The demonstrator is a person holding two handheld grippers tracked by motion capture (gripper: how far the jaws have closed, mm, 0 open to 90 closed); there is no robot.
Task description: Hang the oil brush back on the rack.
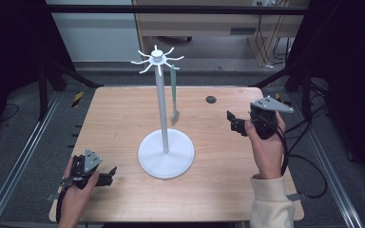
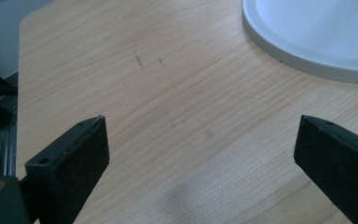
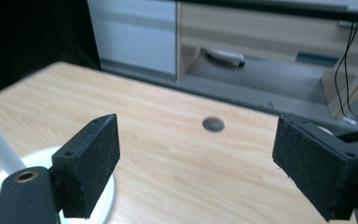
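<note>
White rack stand (image 1: pixel 166 147) mid-table (image 1: pixel 123 118), green spatula (image 1: pixel 174 95) hanging off a top hook. Left hand-held gripper (image 1: pixel 108 175) and right hand-held gripper (image 1: pixel 234 122) both spread, empty, flanking the stand base. Black hole (image 1: pixel 211 99) far side.

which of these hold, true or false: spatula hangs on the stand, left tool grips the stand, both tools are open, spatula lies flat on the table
1. The spatula hangs from a hook of the stand. True.
2. The left tool grips the stand. False: it is apart from the base, holding nothing.
3. Both tools are open. True: the right tool is also open.
4. The spatula lies flat on the table. False: it hangs upright beside the pole.
</note>
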